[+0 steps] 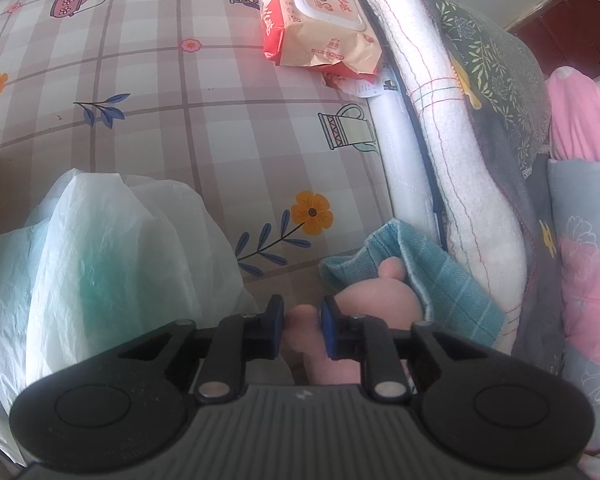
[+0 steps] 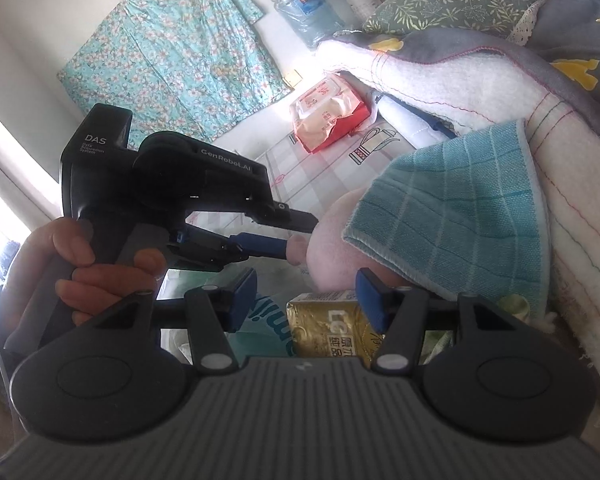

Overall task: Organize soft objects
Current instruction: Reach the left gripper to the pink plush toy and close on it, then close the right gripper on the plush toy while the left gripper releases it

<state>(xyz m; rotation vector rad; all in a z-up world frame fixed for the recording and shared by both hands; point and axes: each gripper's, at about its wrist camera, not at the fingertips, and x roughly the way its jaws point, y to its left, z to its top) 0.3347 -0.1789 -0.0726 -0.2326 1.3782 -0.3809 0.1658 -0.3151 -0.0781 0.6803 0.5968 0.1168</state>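
A pink plush toy [image 1: 384,300] lies on the patterned tablecloth [image 1: 160,92], half under a teal checked cloth [image 1: 448,280]. My left gripper [image 1: 302,318] is shut on a small pink limb of that toy. The right wrist view shows the same grip from the side: a hand holds the left gripper [image 2: 300,235], whose tips pinch the nub of the plush toy [image 2: 332,244] under the teal cloth [image 2: 452,208]. My right gripper [image 2: 306,296] stands open just in front of the toy. A gold tissue packet [image 2: 324,332] lies below its jaws, not gripped.
A white-green plastic bag [image 1: 100,264] lies left of the left gripper. A red-and-beige wet wipes pack [image 1: 316,20] sits at the far side of the cloth. Folded white blanket [image 1: 472,168], grey floral quilt [image 1: 496,68] and pink bedding [image 1: 580,128] pile along the right.
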